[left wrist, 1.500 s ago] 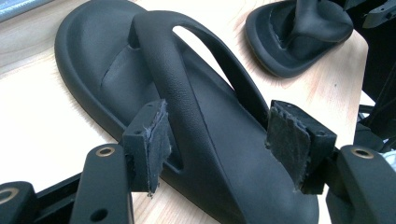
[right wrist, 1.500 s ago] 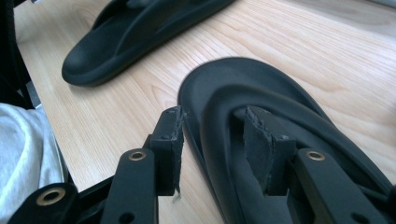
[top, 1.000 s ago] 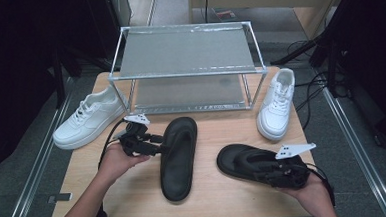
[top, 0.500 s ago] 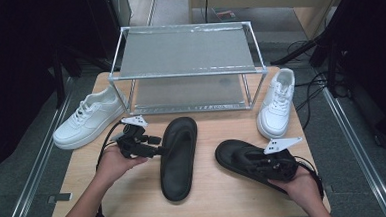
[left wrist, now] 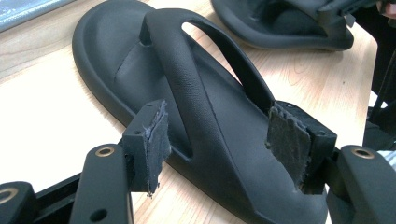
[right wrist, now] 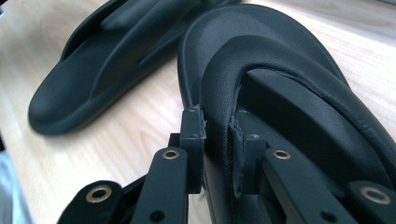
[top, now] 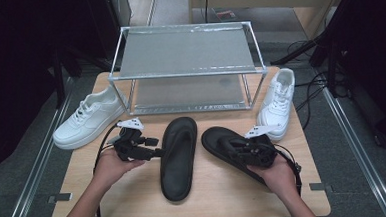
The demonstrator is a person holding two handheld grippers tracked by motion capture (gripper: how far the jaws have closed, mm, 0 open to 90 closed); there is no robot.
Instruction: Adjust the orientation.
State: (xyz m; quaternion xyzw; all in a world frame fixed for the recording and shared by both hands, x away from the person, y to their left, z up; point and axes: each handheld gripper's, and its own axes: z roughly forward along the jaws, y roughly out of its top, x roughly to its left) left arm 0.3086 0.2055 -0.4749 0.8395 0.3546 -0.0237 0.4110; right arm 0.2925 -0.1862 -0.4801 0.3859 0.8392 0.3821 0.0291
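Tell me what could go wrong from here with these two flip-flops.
The right gripper pinches only the strap of the right flip-flop, so the sole may swing or slip free when lifted. The left gripper stands open around the left flip-flop; closing there may catch the sole edge instead of the strap. The rack is close, so a carried sandal could bump its frame.

Both forearms reached in from the near edge, left tool [top: 156, 153] held level in the left hand [top: 111, 165] with its jaws spread wide and pressing on nothing, right tool [top: 235, 149] in the right hand [top: 277, 174], its jaws just closed tight on a strap
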